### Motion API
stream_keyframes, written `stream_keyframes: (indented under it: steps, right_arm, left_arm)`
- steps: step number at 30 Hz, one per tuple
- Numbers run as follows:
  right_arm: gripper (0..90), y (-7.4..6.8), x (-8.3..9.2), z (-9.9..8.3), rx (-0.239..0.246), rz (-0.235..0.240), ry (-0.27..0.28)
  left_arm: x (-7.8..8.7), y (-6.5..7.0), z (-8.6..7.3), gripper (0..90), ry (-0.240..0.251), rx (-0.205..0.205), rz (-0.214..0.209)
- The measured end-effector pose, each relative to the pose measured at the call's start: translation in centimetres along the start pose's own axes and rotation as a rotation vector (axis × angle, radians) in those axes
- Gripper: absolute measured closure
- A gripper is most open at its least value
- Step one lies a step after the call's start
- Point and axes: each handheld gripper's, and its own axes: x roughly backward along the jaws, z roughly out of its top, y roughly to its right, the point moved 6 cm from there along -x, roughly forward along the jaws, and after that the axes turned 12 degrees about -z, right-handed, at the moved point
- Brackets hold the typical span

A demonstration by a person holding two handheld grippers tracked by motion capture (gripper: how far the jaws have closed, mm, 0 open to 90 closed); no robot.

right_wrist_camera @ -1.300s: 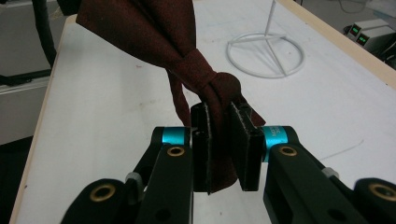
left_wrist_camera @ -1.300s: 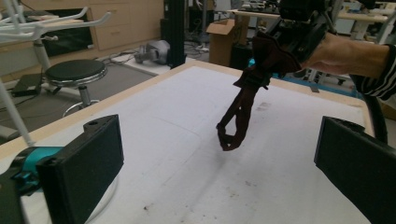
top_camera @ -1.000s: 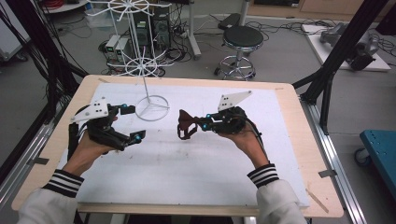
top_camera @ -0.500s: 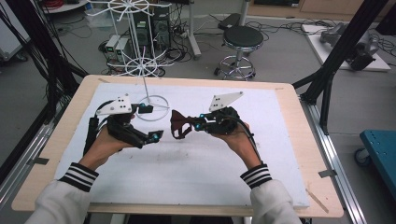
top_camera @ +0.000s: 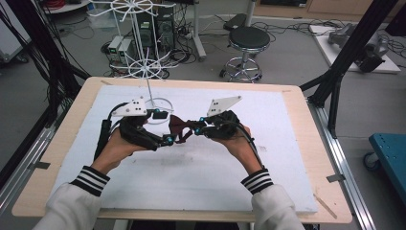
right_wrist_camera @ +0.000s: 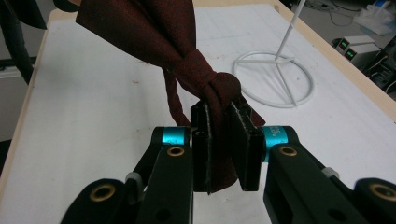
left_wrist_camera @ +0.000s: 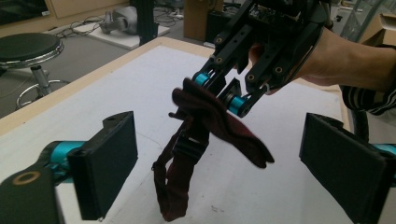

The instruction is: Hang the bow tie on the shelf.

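Moved: both hands have drawn together at mid-table.
Right gripper [right_wrist_camera: 219,140]: clamps the bow tie [left_wrist_camera: 210,121] up for handover.
Left gripper [left_wrist_camera: 219,158]: jaws just closing, nothing gripped.

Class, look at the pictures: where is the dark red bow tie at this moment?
The dark red bow tie hangs above the middle of the white mat, pinched in the right gripper, with the open left gripper at its other side, near the white wire stand's ring base.

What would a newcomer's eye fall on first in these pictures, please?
Most striking is the dark red fabric bow tie hanging above the middle of the white table sheet, clamped at its knot in the right tool. The left tool faces it with its jaws wide, nothing pressed between them; they have just been closing. Behind stands a white wire display stand, near the far left.
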Motion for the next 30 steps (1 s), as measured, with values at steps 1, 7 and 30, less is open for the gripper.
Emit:
stream_keyframes:
  steps: [1,7,30]
  right_arm:
    - [79.6,-0.04,-0.01,0.03,-0.001,0.001,-0.001]
    - [79.5,-0.09,-0.19,0.19,0.009,-0.003,0.004]
    - [77.6,-0.09,-0.20,0.24,0.010,-0.004,0.018]
  left_arm:
    - [-0.05,0.01,0.02,15.5,-0.007,-0.001,-0.003]
    - [-0.38,-0.19,-0.02,30.7,-0.019,0.030,-0.004]
    - [-0.25,-0.27,-0.10,84.9,-0.014,0.020,0.070]
